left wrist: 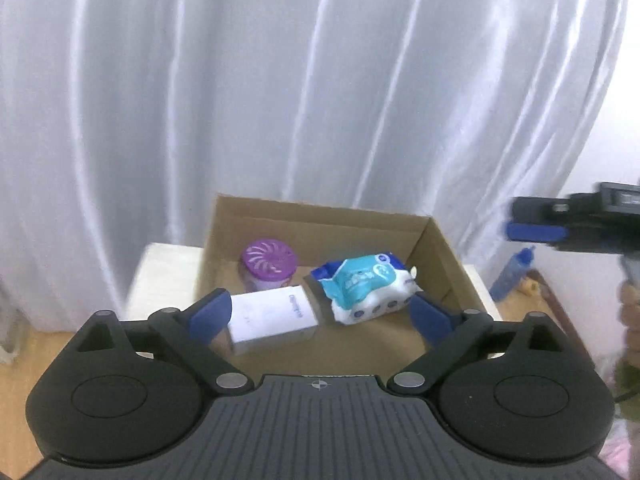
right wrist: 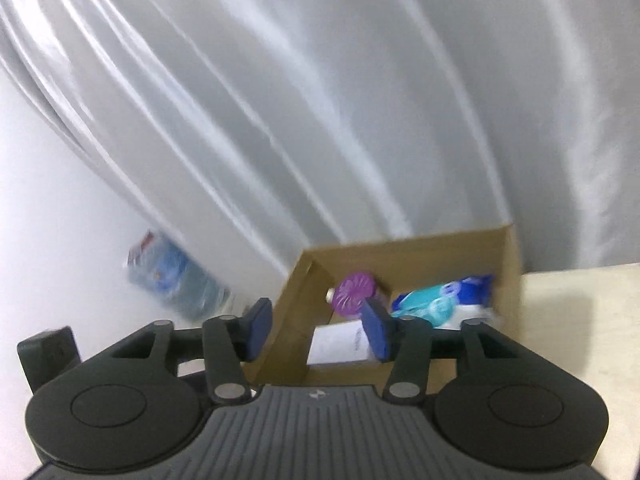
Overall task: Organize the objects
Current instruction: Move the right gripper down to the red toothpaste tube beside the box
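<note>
task looks nearly done: cardboard box on table holds purple-lid jar at 11 o'clock, white carton at 7, wipes pack at 3, long axis approx 8-to-2. left gripper wide, empty; right gripper part open, empty.

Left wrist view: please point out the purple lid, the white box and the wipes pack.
purple lid (left wrist: 269, 257), left wrist view, centre of its top.
white box (left wrist: 272, 314), left wrist view, top face.
wipes pack (left wrist: 362, 280), left wrist view, teal label.

Print on the white box is too blurred to read.
</note>
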### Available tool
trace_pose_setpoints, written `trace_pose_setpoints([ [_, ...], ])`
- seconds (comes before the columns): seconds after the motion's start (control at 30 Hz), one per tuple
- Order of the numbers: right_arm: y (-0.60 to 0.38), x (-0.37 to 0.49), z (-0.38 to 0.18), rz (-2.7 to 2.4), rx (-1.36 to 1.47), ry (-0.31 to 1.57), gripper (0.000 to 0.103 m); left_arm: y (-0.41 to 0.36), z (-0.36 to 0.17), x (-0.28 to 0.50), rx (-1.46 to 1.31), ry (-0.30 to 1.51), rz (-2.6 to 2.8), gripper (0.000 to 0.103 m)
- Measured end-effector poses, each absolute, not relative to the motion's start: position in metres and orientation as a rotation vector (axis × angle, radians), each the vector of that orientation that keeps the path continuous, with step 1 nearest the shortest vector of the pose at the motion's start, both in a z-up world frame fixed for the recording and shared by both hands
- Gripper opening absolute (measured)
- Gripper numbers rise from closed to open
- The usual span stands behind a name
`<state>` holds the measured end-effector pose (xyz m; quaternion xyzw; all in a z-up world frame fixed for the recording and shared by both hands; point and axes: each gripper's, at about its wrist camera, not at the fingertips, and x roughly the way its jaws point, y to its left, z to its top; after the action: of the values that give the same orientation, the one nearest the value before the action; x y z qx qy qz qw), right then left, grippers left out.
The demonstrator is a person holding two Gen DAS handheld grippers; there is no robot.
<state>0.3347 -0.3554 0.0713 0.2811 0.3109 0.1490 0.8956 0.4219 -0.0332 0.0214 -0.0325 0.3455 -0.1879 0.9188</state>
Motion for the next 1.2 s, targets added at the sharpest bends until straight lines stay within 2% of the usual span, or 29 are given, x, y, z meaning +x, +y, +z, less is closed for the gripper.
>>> trace_pose_setpoints([
  [0.17, -0.369, 0.277, 0.051, 0.238, 0.662, 0.623, 0.059, -0.03, 0.01, 0.371, -0.032, 0.668, -0.32, 0.1],
  [0.5, -0.338, 0.251, -0.014, 0.253, 0.743, 0.796, 0.059, -0.019, -0.048, 0.337, -0.048, 0.735, -0.207, 0.1],
  [0.67, -0.311, 0.274, -0.044, 0.256, 0.755, 0.862, 0.06, -0.017, -0.078, 0.348, -0.001, 0.773, -0.178, 0.101],
  [0.87, -0.285, 0.3, -0.079, 0.245, 0.77, 0.914, 0.06, -0.002, -0.114, 0.376, -0.089, 0.854, -0.197, 0.101],
  [1.13, -0.257, 0.334, -0.12, 0.209, 0.795, 0.966, 0.06, 0.013, -0.139, 0.41, -0.147, 0.909, -0.225, 0.101],
  [1.2, -0.255, 0.338, -0.127, 0.225, 0.786, 0.967, 0.057, 0.017, -0.143, 0.416, -0.162, 0.919, -0.229, 0.101],
])
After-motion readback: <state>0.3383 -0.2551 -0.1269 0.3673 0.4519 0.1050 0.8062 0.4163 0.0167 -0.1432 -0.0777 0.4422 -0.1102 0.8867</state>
